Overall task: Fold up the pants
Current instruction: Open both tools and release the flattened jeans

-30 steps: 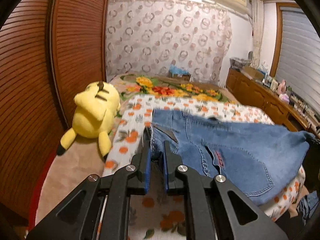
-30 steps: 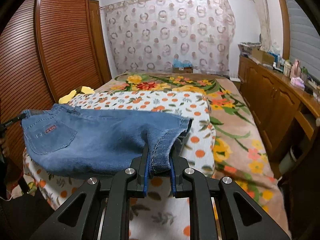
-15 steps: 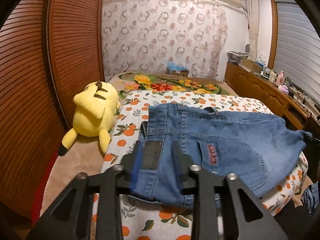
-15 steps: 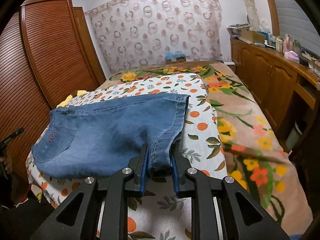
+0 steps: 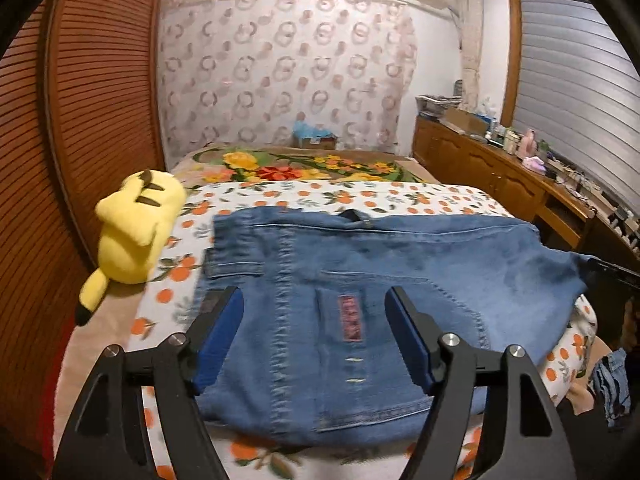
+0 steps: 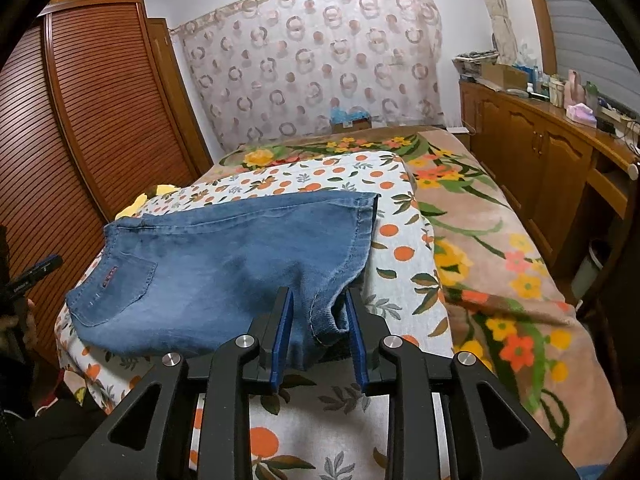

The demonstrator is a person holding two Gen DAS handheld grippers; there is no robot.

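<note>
Denim jeans (image 5: 360, 300) lower centre; left gripper (image 5: 316, 336) opening wide, empty; right gripper (image 6: 320, 336) opening around hem, risking snag, unfolding.

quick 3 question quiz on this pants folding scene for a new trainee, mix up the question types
1. True or false: the jeans lie on the orange-print sheet.
2. Which toy sits at the bed's left edge in the left wrist view? A) brown bear B) yellow plush C) white rabbit
3. Fill in: denim sits between the pads of the ___ gripper.

Key
1. True.
2. B.
3. Right: the right gripper has the hem between its opening jaws, while the left gripper, jaws opening wide, hangs above the jeans.
</note>
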